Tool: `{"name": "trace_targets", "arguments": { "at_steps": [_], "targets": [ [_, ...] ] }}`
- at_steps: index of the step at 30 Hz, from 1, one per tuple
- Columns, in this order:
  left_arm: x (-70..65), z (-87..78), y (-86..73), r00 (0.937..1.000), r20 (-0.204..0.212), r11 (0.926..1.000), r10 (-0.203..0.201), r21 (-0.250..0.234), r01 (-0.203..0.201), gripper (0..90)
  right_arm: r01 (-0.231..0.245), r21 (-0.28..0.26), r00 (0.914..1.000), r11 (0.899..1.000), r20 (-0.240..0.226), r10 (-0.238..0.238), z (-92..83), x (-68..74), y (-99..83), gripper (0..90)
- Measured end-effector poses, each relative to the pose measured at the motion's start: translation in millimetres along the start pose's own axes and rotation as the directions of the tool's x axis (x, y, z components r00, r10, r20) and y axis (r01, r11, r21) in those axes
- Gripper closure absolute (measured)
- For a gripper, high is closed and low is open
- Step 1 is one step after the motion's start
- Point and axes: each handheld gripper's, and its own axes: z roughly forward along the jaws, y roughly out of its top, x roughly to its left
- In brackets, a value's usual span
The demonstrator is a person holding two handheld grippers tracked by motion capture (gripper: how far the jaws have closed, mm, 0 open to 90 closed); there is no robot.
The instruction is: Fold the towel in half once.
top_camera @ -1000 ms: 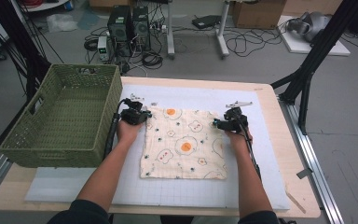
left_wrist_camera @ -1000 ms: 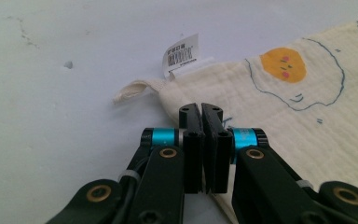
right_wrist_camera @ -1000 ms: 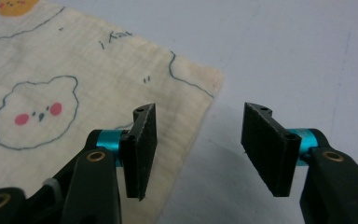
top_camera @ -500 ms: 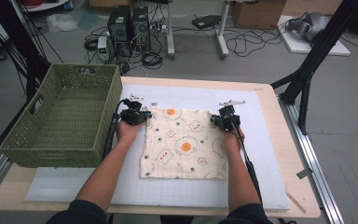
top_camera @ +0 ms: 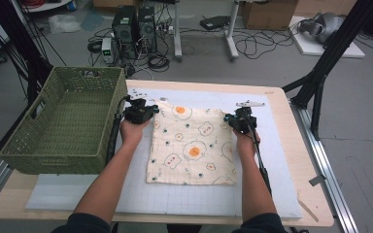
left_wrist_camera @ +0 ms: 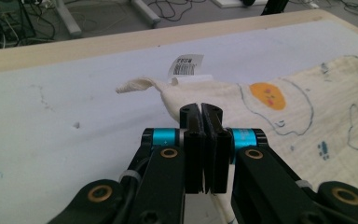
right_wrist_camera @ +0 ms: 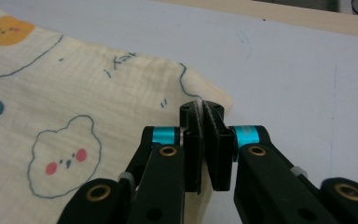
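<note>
A printed cloth lies flat at the middle of the desk, beside a green basket at its left edge. The left gripper and right gripper each pinch a far corner of the cloth. Judged step: grasp complete; next, lift both corners evenly toward the near edge to fold.

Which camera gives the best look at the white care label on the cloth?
The left gripper view: the care label stands up at the cloth's far corner, print lines visible. In the high view it is a tiny white speck. The right gripper view shows the opposite corner.
</note>
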Motion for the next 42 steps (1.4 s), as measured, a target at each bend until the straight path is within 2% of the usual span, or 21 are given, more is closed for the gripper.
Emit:
{"name": "trace_targets", "arguments": {
  "at_steps": [3, 5, 8, 12, 14, 16, 18, 20, 26, 31, 36, 39, 42],
  "targets": [
    [-2.7, -3.9, -0.8, 0.9997, 0.024, 0.9999, 0.002, 0.016, -0.003, 87.3, 0.010, -0.021, 0.9999, 1.000, -0.002, -0.010, -8.3, 4.1, -2.0, 86.5],
    [-5.9, -9.4, -1.6, 0.9996, 0.026, 1.0000, 0.009, -0.001, -0.009, 87.2, 0.004, -0.038, 0.9998, 0.999, -0.017, -0.005, -14.2, 6.3, -4.1, 86.5],
    [-9.6, -17.4, -0.1, 0.9987, 0.049, 0.9999, 0.012, -0.009, -0.012, 87.2, 0.029, -0.021, 0.9994, 0.999, -0.018, -0.030, -21.5, 9.9, -7.5, 86.5],
    [-15.5, -27.6, 0.3, 0.9968, 0.073, 0.9995, 0.033, 0.000, -0.033, 87.2, 0.043, -0.037, 0.9988, 0.998, -0.023, -0.044, -33.3, 11.8, -12.3, 86.5],
    [-20.4, -35.0, 2.4, 0.9944, 0.088, 0.9982, 0.058, 0.008, -0.059, 87.2, 0.064, -0.037, 0.9976, 0.997, -0.023, -0.065, -39.9, 15.0, -12.6, 86.5],
    [-24.8, -40.6, 4.4, 0.9918, 0.095, 0.9963, 0.086, 0.001, -0.086, 87.2, 0.100, -0.064, 0.9949, 0.993, -0.011, -0.101, -47.5, 19.8, -13.2, 86.5],
    [-30.4, -46.4, 5.9, 0.9875, 0.101, 0.9926, 0.121, -0.004, -0.122, 87.2, 0.106, -0.073, 0.9939, 0.992, -0.021, -0.108, -53.4, 23.1, -14.5, 86.5],
    [-34.4, -51.7, 5.1, 0.9855, 0.104, 0.9910, 0.134, -0.017, -0.133, 87.2, 0.109, -0.071, 0.9934, 0.992, -0.028, -0.111, -57.7, 25.1, -17.1, 86.5],
    [-33.3, -63.6, -13.8, 0.9854, 0.132, 0.9942, 0.108, -0.022, -0.106, 87.2, 0.118, -0.080, 0.9913, 0.990, -0.049, -0.122, -69.9, 27.9, -25.6, 86.5],
    [-34.5, -74.9, -33.2, 0.9819, 0.153, 0.9937, 0.112, -0.020, -0.110, 87.2, 0.117, -0.094, 0.9888, 0.989, -0.081, -0.125, -78.2, 32.1, -36.6, 86.5],
    [-36.5, -84.5, -48.3, 0.9809, 0.161, 0.9939, 0.109, -0.029, -0.106, 87.1, 0.142, -0.093, 0.9852, 0.985, -0.083, -0.150, -84.3, 36.4, -49.5, 86.4],
    [-39.8, -89.3, -56.9, 0.9780, 0.175, 0.9935, 0.114, -0.023, -0.112, 87.1, 0.143, -0.090, 0.9844, 0.986, -0.090, -0.151, -90.7, 36.9, -57.2, 86.4],
    [-45.2, -92.0, -64.9, 0.9731, 0.188, 0.9910, 0.133, -0.011, -0.133, 87.1, 0.148, -0.081, 0.9830, 0.986, -0.098, -0.156, -95.8, 37.0, -64.7, 86.5]
  ]
}}
